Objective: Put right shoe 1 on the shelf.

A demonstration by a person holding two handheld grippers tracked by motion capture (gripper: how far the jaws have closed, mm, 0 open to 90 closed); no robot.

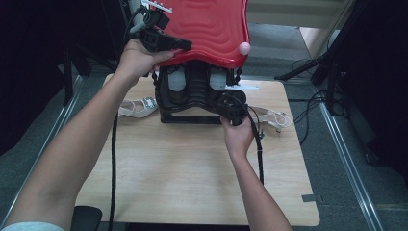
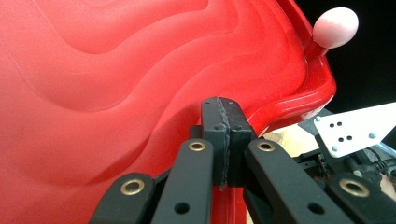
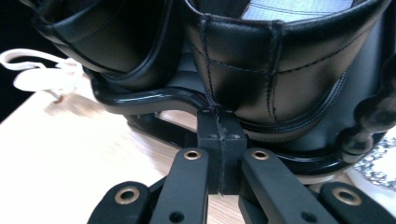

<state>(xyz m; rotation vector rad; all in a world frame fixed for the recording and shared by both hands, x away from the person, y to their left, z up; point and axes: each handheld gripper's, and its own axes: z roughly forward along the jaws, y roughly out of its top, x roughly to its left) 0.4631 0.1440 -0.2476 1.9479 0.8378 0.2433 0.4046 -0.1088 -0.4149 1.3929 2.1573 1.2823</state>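
Note:
A red wavy-surfaced lid [image 1: 211, 24] [image 2: 116, 93] with a pink knob [image 1: 245, 47] [image 2: 335, 26] is tilted up over a black rack [image 1: 187, 119] [image 3: 149, 100]. The rack holds a pair of black shoes [image 1: 187, 89] [image 3: 280, 70]. My left gripper [image 1: 185, 45] [image 2: 220, 105] lies against the lid's lower left rim, jaws pressed together with nothing visible between them. My right gripper [image 1: 231, 103] [image 3: 219, 119] is shut, its tips just in front of the right shoe's heel and the rack's bar.
The rack stands at the far edge of a wooden table [image 1: 183, 173] [image 3: 70, 154]. One white strappy sandal [image 1: 137, 107] [image 3: 42, 74] lies left of the rack, another [image 1: 272, 117] to its right. Black cables [image 1: 114, 159] trail across the table from both grippers.

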